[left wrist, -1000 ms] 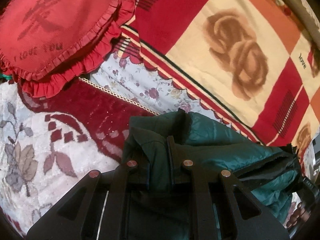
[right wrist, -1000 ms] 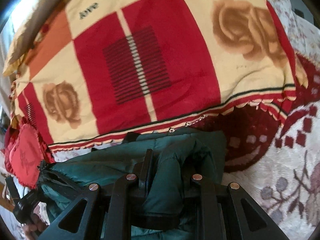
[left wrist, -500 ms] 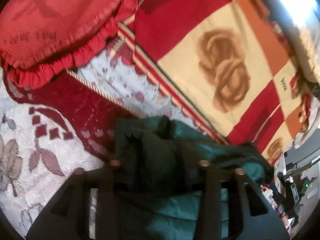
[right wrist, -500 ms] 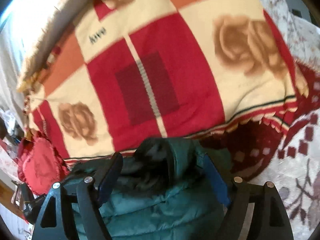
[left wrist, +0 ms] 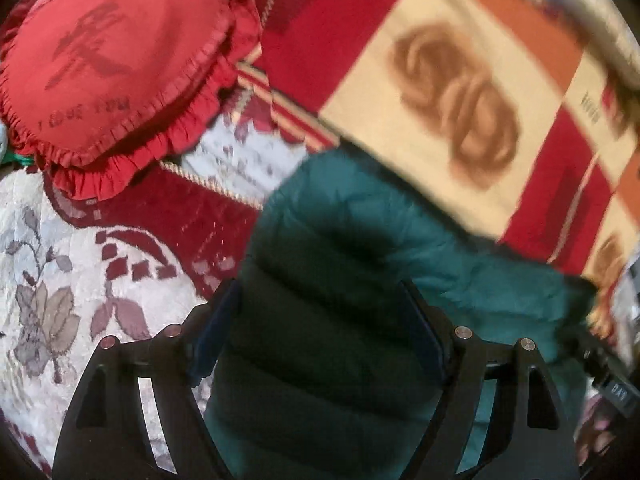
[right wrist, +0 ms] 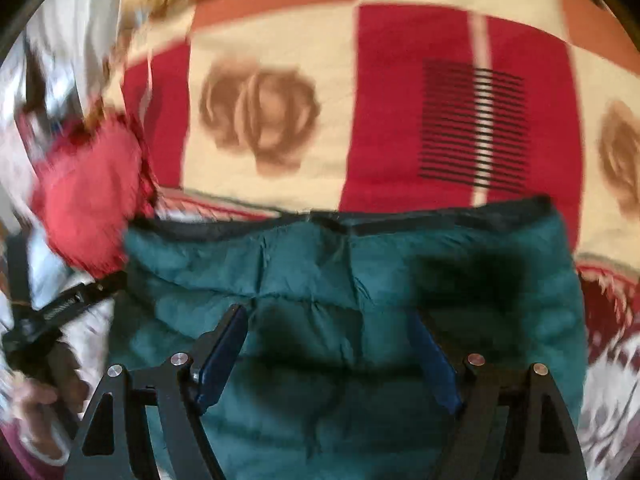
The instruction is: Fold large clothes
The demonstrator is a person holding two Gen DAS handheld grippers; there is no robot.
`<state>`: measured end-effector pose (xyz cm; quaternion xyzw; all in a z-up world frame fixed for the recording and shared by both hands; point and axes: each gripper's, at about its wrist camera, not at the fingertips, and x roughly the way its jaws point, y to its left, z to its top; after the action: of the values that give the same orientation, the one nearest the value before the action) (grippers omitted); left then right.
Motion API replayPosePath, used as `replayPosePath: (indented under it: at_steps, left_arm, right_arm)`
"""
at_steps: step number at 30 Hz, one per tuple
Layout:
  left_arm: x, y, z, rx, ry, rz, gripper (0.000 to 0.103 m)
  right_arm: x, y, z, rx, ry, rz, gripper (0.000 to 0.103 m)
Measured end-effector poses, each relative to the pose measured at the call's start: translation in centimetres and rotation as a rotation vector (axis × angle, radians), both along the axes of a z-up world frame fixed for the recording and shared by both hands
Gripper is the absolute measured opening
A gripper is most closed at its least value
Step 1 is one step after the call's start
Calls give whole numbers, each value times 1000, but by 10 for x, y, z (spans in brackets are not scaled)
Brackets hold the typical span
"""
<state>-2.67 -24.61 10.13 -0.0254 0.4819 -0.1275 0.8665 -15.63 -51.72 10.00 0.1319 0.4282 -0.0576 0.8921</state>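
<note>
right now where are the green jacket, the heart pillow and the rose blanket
green jacket (right wrist: pixel 360 280): right wrist view, quilted panel below the dark hem
heart pillow (left wrist: pixel 116 60): left wrist view, middle of its red face
rose blanket (right wrist: pixel 400 120): right wrist view, red square

- I see the jacket (right wrist: pixel 360 280): teal quilted cloth, slight sheen.
- The blanket (right wrist: pixel 380 120) looks like soft matt fleece.
- The heart cushion (left wrist: pixel 108 60): red ruffled cloth.
- My left gripper (left wrist: pixel 320 312): matt black plastic, metal pins.

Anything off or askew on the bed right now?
Nothing stands out. The green puffer jacket lies folded on the bed, its far edge roughly straight against the rose blanket. Both grippers' jaws are open above it. The heart cushion sits clear.
</note>
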Motion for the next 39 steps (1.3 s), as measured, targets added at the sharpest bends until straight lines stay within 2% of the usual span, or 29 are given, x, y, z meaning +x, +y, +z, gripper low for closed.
replayPosePath:
  at_steps: [2, 4, 6, 8, 13, 16, 19, 22, 27, 30, 32, 36, 39]
  left_arm:
    - [6, -6, -12, 39, 7, 6, 80]
    - [16, -9, -24, 47, 29, 9, 80]
    - [27, -11, -33, 31, 56, 13, 82]
    - [33, -15, -37, 19, 62, 9, 83]
    - [35, -31, -51, 61, 16, -15, 89]
    - [34, -33, -52, 84, 1, -14, 89]
    - [34, -31, -48, 94, 10, -22, 89]
    - [25, -26, -32, 97, -13, -35, 89]
    - [3, -20, -6, 65, -68, -58, 89]
    - [-9, -24, 6, 43, -80, -82, 89]
    - [-16, -32, 8, 54, -70, -103, 89]
    - [-17, -45, -6, 115, -75, -132, 89]
    - [-17, -49, -16, 146, -77, -149, 89]
  right_arm:
    - [15, -1, -13, -60, 22, -13, 80]
    - [23, -9, -27, -73, 49, -41, 80]
    - [29, -25, -47, -47, 89, -93, 81]
    - [28, -39, -61, 12, 91, -135, 81]
    - [17, -50, -74, 39, 56, -166, 81]
    - [17, -49, -75, 30, 75, -163, 82]
    - [11, -47, -61, 34, 91, -162, 82]
    - [-17, -48, -33, 79, 13, -158, 81]
    - [-61, -65, -10, 44, -33, -206, 82]
    - [-68, -82, -12, 8, -14, -253, 82]
    - [-60, -88, -15, 23, 0, -277, 82]
    - [-56, -103, -25, 15, 19, -305, 82]
    - [-47, -109, -43, -13, 71, -316, 82]
